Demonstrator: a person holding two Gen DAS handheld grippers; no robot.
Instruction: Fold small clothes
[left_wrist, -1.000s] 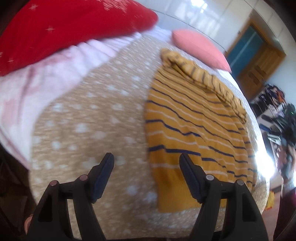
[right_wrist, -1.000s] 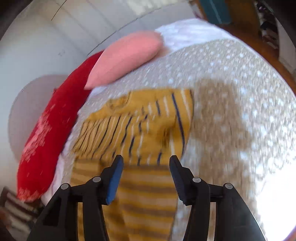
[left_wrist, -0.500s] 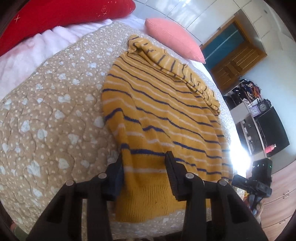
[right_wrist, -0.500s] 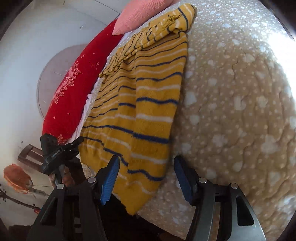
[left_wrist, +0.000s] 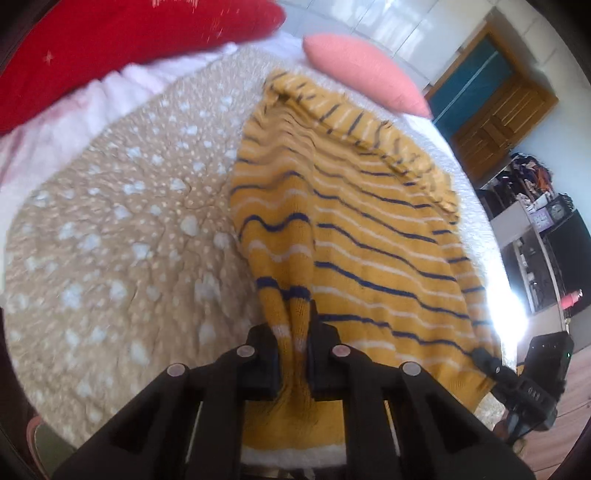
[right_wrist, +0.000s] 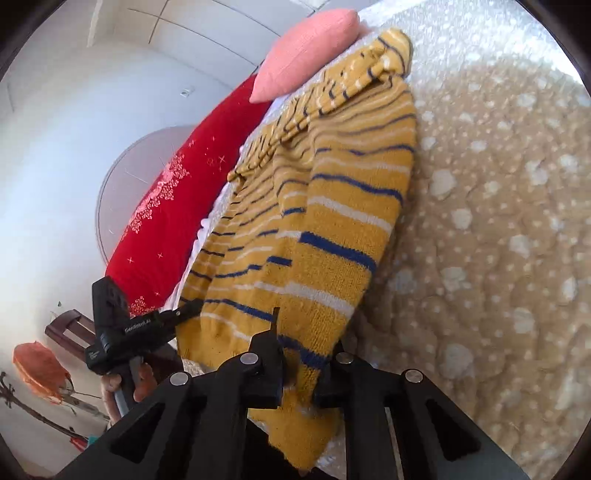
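Nearest you in the left wrist view, your left gripper (left_wrist: 293, 334) is clenched on a bunched fold of the yellow striped sweater (left_wrist: 354, 236) near its hem; the knit stands up in a ridge between the two fingers (left_wrist: 266, 354), and the fabric drapes away from that pinch toward the far end of the bed; in the right wrist view, your right gripper (right_wrist: 299, 363) is likewise clamped on the sweater (right_wrist: 332, 221), gripping the other corner of the hem, with the plain yellow band hanging below the fingers (right_wrist: 267, 363). Each camera catches the opposite tool: the right gripper shows at the lower right of the left view (left_wrist: 532, 373), its tip touching the sweater's edge; the left gripper shows at the lower left of the right view (right_wrist: 125, 325), held in your left hand (right_wrist: 125, 384), its tip at the sweater's near edge.

The sweater lies lengthwise on the tan quilt (left_wrist: 110, 236) with white spots, hem toward you and lifted slightly at both pinched corners; farther along, a striped sleeve (left_wrist: 369, 129) is folded across the upper body. Beyond the quilt's edge there is a pale pink sheet (left_wrist: 55, 122); past the sweater's far end sits a salmon pink pillow (left_wrist: 362, 74), and beside it a long red pillow (left_wrist: 110, 40) with pale embroidered pattern. Farthest off in the left view, a wooden door (left_wrist: 495, 107) and shelves (left_wrist: 532, 236) holding clutter too small to tell apart; among it a small clock (left_wrist: 556, 211).
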